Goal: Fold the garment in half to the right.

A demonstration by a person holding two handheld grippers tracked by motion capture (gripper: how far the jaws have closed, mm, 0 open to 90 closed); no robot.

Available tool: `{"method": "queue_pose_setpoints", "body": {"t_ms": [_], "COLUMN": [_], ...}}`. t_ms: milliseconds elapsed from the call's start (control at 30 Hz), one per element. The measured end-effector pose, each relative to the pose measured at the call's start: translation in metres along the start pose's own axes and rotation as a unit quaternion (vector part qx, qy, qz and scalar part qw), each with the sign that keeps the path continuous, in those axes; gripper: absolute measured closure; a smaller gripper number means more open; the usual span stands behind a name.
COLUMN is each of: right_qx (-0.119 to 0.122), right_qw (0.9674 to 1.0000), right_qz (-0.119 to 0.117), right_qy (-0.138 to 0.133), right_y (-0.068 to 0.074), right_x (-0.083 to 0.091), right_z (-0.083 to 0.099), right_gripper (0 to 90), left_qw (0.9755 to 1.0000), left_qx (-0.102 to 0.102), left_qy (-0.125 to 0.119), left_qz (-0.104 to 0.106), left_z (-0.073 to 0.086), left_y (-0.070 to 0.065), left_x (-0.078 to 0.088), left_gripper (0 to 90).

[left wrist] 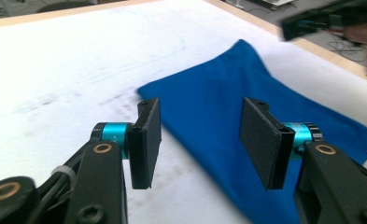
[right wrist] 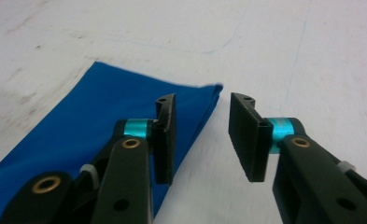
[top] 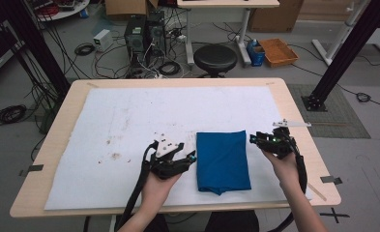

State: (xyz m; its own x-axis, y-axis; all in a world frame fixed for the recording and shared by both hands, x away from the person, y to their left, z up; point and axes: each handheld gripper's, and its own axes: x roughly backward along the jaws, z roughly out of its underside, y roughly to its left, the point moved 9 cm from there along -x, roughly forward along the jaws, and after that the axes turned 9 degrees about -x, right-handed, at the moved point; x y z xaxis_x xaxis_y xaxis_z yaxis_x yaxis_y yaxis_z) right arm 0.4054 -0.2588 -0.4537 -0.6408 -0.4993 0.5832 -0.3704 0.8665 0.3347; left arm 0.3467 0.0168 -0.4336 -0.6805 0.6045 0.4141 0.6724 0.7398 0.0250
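I have the folded blue cloth (top: 223, 162) lying flat on the tabletop's white sheet (top: 129, 116), my left gripper (top: 190, 155) and right gripper (top: 253, 139) flanking it, fingers apart and empty, apparently poised for its edges.

I can read no text, label, brand, number or sign anywhere in these pictures.

Lab: computer towers (top: 144, 34), floor cables (top: 8, 114), rig frame (top: 349, 48).
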Motion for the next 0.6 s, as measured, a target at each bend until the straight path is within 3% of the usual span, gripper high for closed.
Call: {"method": "queue_pose_setpoints", "body": {"t_ms": [167,300,400,467,533,600], "right_qx": [0.007,0.011,0.004,0.005,-0.012,-0.007], "right_qw": [0.9994,0.9980,0.9965,0.9961,0.9937,0.9934], "right_qz": [-0.033,-0.055,-0.067,-0.062,-0.079,-0.077], "right_qy": [0.007,0.029,0.050,0.064,0.078,0.085], "right_y": [0.021,0.039,0.049,0.052,0.055,0.055], "right_x": [0.029,0.044,0.047,0.045,0.044,0.043], "right_z": [0.033,0.065,0.085,0.095,0.102,0.107], "right_gripper": [62.2,62.3,62.4,62.5,63.5,71.9], "left_qw": [0.9998,0.9994,0.9990,0.9987,0.9987,0.9985], "left_qx": [0.000,0.007,0.012,0.016,0.016,0.017], "left_qy": [-0.002,-0.005,-0.009,-0.014,-0.015,-0.018], "left_qz": [-0.020,-0.034,-0.041,-0.045,-0.046,-0.049], "left_z": [0.007,0.012,0.013,0.013,0.013,0.013], "left_y": [0.022,0.036,0.044,0.048,0.050,0.051], "left_x": [0.017,0.030,0.038,0.041,0.044,0.046], "left_gripper": [48.7,48.6,48.6,48.6,48.6,48.6]}}
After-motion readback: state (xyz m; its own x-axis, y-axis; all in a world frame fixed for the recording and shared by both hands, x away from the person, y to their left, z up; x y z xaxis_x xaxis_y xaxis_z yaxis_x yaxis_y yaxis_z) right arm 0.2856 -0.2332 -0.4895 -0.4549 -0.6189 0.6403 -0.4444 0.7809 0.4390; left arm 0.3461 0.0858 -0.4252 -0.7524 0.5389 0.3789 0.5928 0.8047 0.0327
